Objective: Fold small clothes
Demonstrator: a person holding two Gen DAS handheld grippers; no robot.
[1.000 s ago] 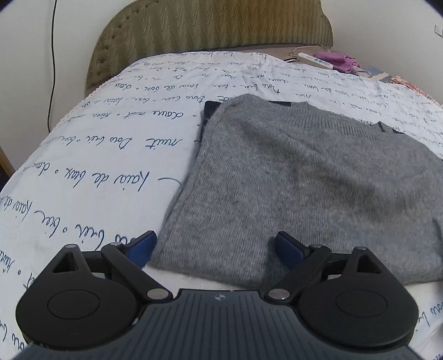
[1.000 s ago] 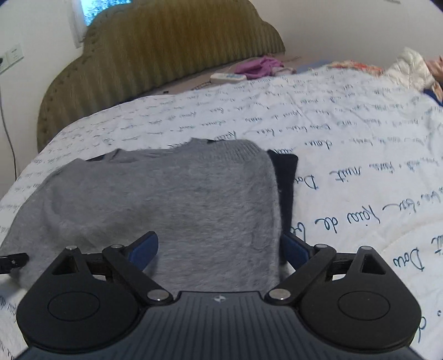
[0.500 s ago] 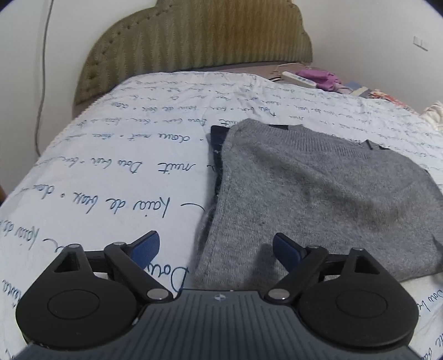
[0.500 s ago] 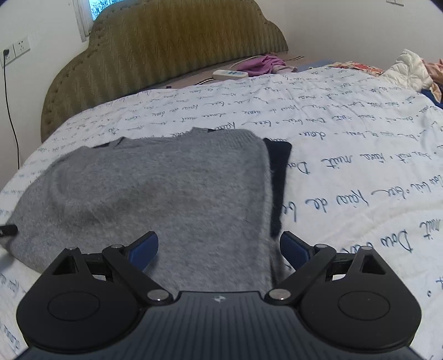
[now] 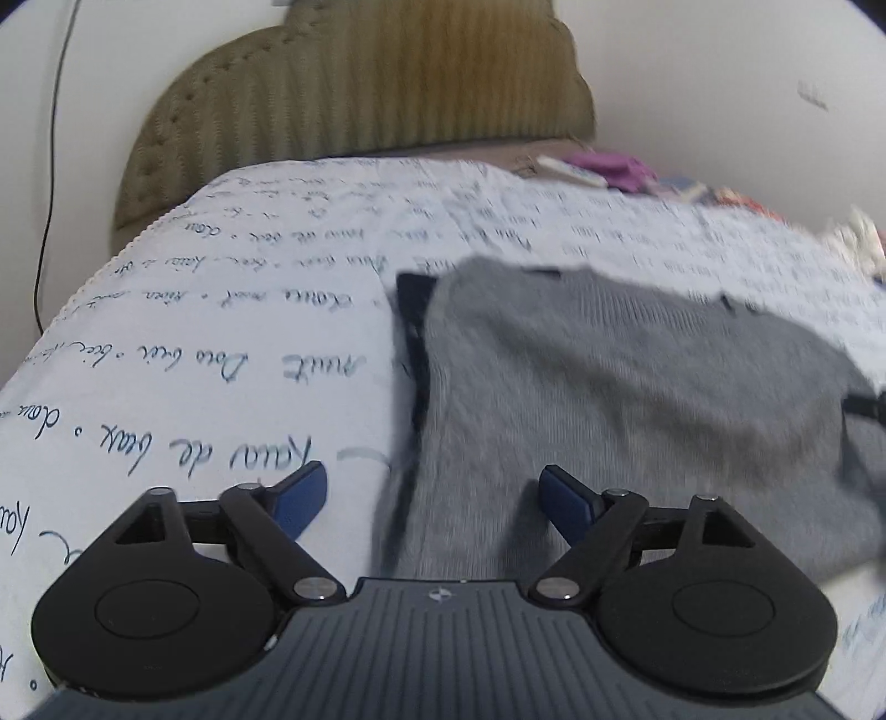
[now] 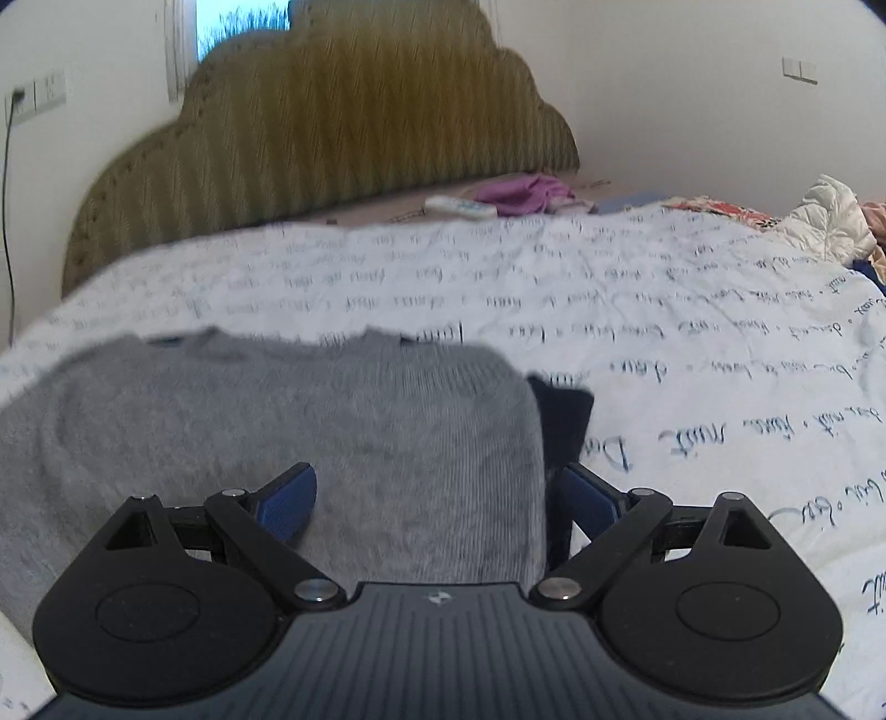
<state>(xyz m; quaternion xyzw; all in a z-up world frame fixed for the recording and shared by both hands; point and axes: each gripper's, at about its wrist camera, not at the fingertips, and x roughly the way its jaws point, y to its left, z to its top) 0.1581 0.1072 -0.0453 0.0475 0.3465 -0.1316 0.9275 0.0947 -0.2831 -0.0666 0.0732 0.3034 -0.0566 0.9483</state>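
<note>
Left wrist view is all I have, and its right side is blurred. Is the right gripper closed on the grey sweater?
Observer: No. The right gripper is open. The side edge of the grey sweater lies between its fingers, and the pads do not press on it.
Operator: What lies beside that edge?
Observer: A dark navy garment sticks out from under the grey sweater there, on the printed bedcover.
Operator: Is anything above the headboard?
Observer: Yes, a window shows just above the headboard.
</note>
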